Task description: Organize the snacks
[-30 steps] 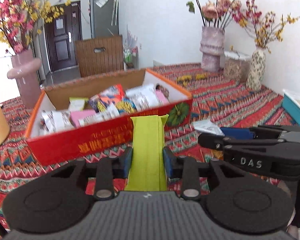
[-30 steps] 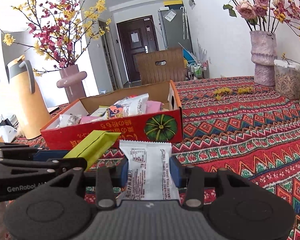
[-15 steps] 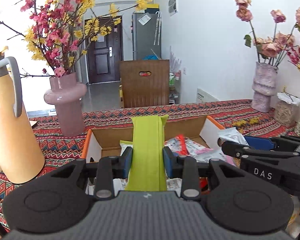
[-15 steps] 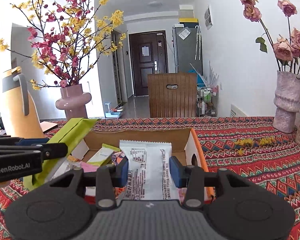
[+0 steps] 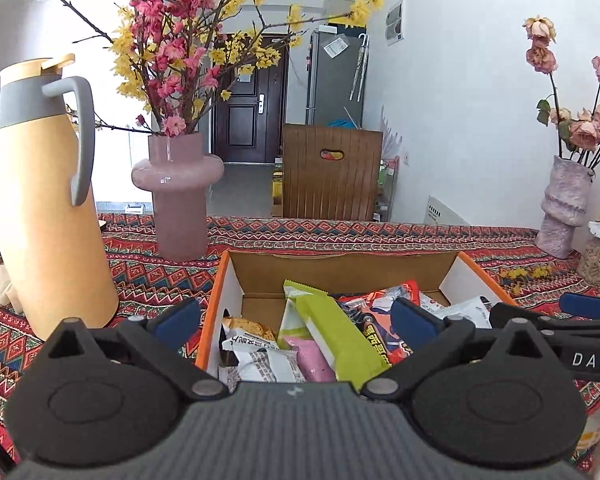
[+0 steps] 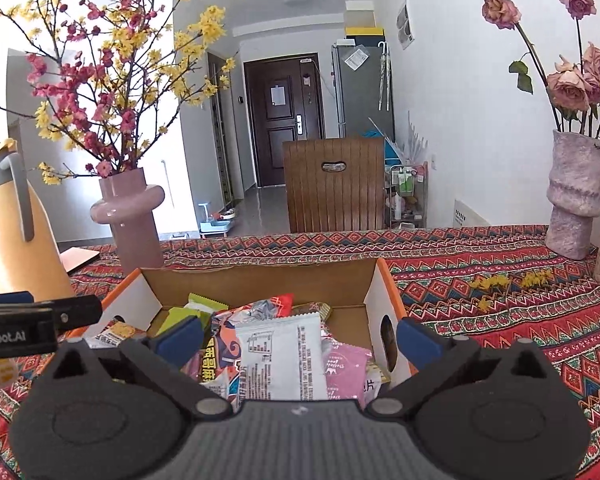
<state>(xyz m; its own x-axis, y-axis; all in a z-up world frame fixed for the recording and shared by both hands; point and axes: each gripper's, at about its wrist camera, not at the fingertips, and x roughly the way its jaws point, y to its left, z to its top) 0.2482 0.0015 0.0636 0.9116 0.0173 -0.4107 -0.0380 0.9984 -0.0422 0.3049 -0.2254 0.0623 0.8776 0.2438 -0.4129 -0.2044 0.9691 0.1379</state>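
The green snack bar (image 5: 334, 336) and the white snack packet (image 6: 282, 356) lay among other wrappers in the cardboard box (image 5: 342, 266). Your left gripper (image 5: 296, 320) and right gripper (image 6: 296, 336) had just been opening; both jaws stood spread over the box, pinching nothing. The box sat on the patterned tablecloth (image 6: 500, 280).

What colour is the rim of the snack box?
Orange; the box rim shows best in the right wrist view.
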